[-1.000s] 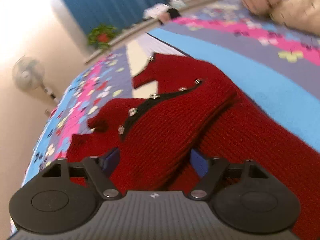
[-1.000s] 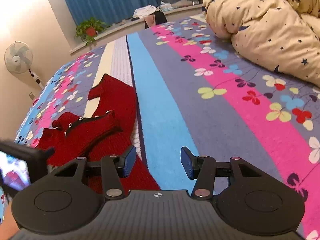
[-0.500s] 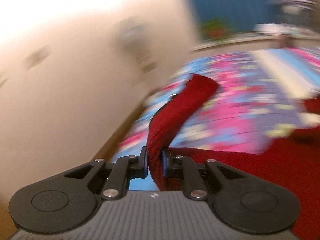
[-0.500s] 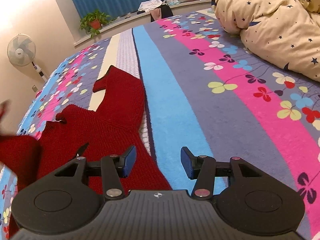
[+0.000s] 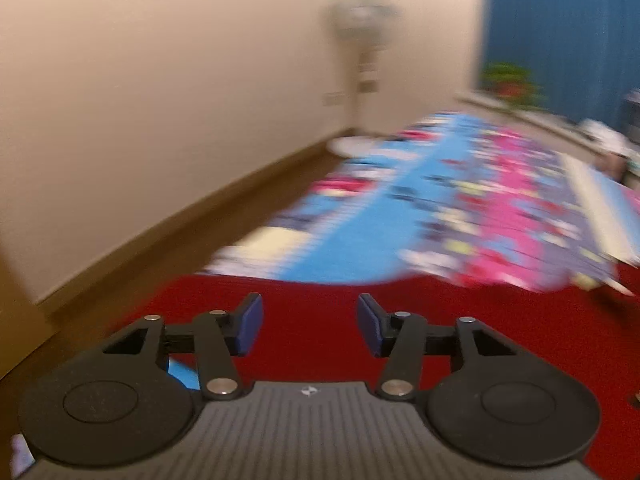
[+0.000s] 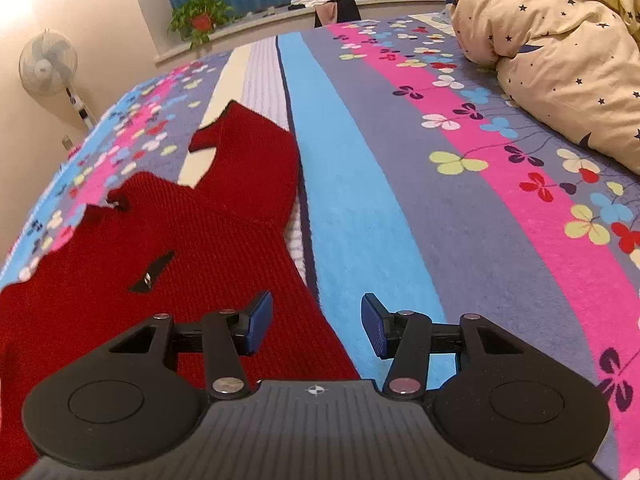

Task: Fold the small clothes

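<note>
A small red knitted cardigan point(image 6: 168, 248) lies spread flat on the striped flowered bedspread point(image 6: 440, 200), one sleeve point(image 6: 248, 152) reaching away toward the far side. My right gripper point(image 6: 317, 328) is open and empty, hovering over the cardigan's right edge where it meets the blue stripe. In the left wrist view, which is blurred, my left gripper point(image 5: 309, 328) is open and empty just above the red knit point(image 5: 480, 320), facing the wall.
A cream star-print duvet point(image 6: 560, 48) is heaped at the right. A standing fan point(image 6: 48, 68) is by the wall on the left; it also shows in the left wrist view point(image 5: 360, 40). A potted plant point(image 6: 200, 16) sits on the sill beyond the bed.
My left gripper took hold of the folded-over part of the cardigan, pulled it left, then let go and opened. The cardigan now lies spread out. My right gripper stayed open, shifting slightly.
</note>
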